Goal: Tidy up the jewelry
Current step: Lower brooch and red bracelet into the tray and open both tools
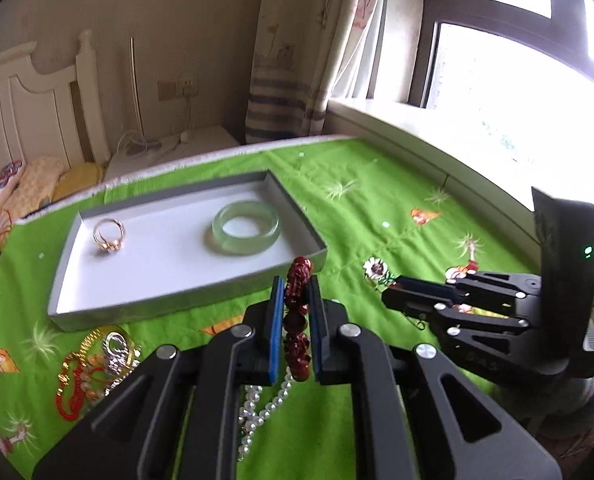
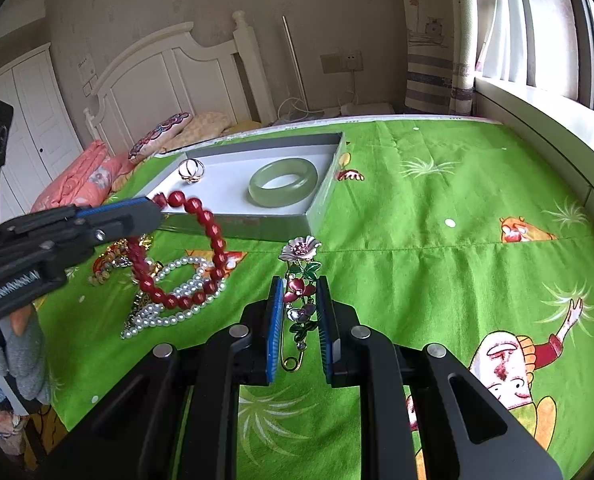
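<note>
**Two bracelets' worth of work in the air, two pieces already boxed**

One shallow grey cardboard box lid with a white floor (image 1: 169, 280) lies on the green cartoon-print bedspread (image 2: 437, 240), ahead of both tongs. It holds two pieces: one pale green jade bangle (image 1: 245, 227) and one gold ring pair (image 1: 109, 235), well apart from each other.

The left tongs (image 1: 296, 292) are clamped on one dark red beaded bracelet (image 2: 201, 256), which hangs clear of the bedspread just short of the lid's near wall. The right tongs (image 2: 300, 300) are closed on one flower-shaped enamel brooch with a gold safety pin (image 2: 299, 280), its pink bloom sticking out past the fingertips.

Below and to the left of the left tongs lie one white pearl strand (image 2: 177, 296) and a tangle of gold and red trinkets (image 1: 93, 368), too jumbled to count. The hanging bracelet partly screens the pearls.
</note>
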### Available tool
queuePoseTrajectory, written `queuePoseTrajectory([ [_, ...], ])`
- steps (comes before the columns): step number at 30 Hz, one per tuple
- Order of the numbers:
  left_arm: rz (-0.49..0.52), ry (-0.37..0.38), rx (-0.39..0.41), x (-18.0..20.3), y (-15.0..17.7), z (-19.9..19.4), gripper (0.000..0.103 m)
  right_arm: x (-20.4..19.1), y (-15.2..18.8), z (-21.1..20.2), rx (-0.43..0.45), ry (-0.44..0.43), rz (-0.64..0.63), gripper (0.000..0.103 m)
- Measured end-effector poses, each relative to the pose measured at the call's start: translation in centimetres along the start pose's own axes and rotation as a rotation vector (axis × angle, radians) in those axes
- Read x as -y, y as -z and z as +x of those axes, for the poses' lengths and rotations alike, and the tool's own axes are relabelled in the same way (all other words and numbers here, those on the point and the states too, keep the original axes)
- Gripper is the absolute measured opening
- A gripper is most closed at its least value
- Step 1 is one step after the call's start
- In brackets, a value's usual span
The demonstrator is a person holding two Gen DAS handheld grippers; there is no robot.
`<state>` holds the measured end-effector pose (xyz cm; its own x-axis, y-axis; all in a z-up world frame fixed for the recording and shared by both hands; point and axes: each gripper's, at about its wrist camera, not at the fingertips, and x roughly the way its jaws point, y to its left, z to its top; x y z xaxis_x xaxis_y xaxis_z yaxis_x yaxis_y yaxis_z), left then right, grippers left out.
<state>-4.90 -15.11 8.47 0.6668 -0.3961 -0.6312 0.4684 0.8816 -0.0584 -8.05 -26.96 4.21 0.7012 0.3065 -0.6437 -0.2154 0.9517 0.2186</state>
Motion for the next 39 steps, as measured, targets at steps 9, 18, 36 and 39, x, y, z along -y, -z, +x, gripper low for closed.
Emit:
queuePoseTrajectory([
  [9, 0.023, -0.056, 0.025, -1.8, -2.0, -1.6, 0.011, -2.9, -2.1, 0.5, 0.011, -0.004, -0.092, 0.017],
  [18, -0.031, -0.169, 0.037, -6.9, -5.0, -1.2, 0.011, -5.8, -5.8, 4.4, -0.012, -0.026, -0.159, 0.017],
  [36, -0.262, -0.250, -0.063, -15.2, -5.5, 6.6, 0.011, -9.7, -11.7, 15.8, -0.147, -0.001, -0.116, 0.017],
  [39, -0.271, -0.275, -0.106, -16.1, -3.8, 7.4, 0.011, -9.6, -11.7, 16.9, -0.169, 0.022, -0.104, 0.017],
])
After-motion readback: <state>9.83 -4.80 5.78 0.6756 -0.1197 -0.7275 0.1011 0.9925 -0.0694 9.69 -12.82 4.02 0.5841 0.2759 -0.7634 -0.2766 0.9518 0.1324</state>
